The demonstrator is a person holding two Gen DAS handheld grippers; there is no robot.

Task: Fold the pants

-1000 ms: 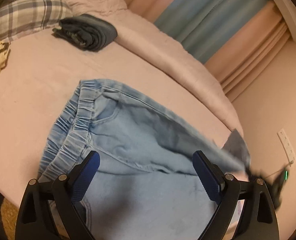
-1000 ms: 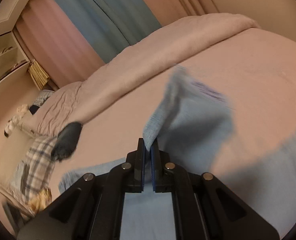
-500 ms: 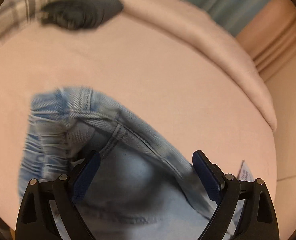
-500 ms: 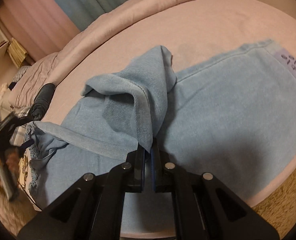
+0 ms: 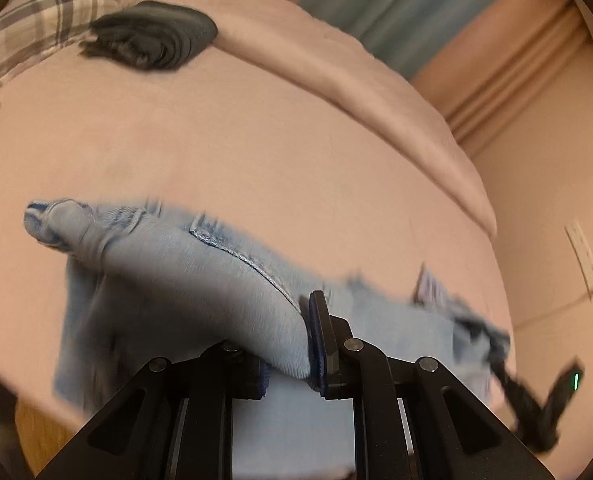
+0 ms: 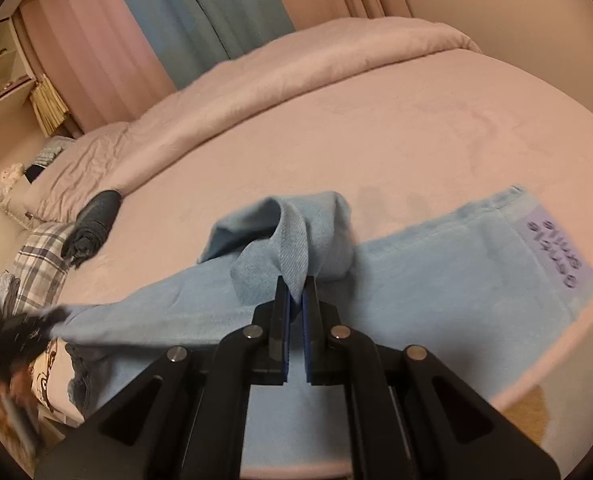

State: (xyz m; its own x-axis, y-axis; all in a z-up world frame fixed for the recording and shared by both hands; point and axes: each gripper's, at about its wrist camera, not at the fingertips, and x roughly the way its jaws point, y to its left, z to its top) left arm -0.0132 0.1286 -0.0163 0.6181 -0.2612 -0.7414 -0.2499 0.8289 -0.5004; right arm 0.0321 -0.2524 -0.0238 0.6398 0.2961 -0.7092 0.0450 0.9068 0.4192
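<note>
Pants (image 6: 436, 280) pinched between both grippers' fingers (image 5: 318, 332), above pink bed (image 6: 416, 140).

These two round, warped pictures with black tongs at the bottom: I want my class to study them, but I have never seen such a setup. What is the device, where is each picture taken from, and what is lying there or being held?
There is no robot. A person holds a two-finger gripper in each hand, and each gripper has a wide-angle camera looking along its fingers, which is why the pictures bulge.

The left camera's picture shows the left gripper clamped on a thick fold of the light blue pants. The right camera's picture shows the right gripper pinching another raised fold of the same pants, whose remainder lies flat on the pink bed.

Also on the bed are a rolled dark garment and a plaid cloth. Curtains hang behind it. The pants' lilac label has writing I cannot read reliably.
</note>
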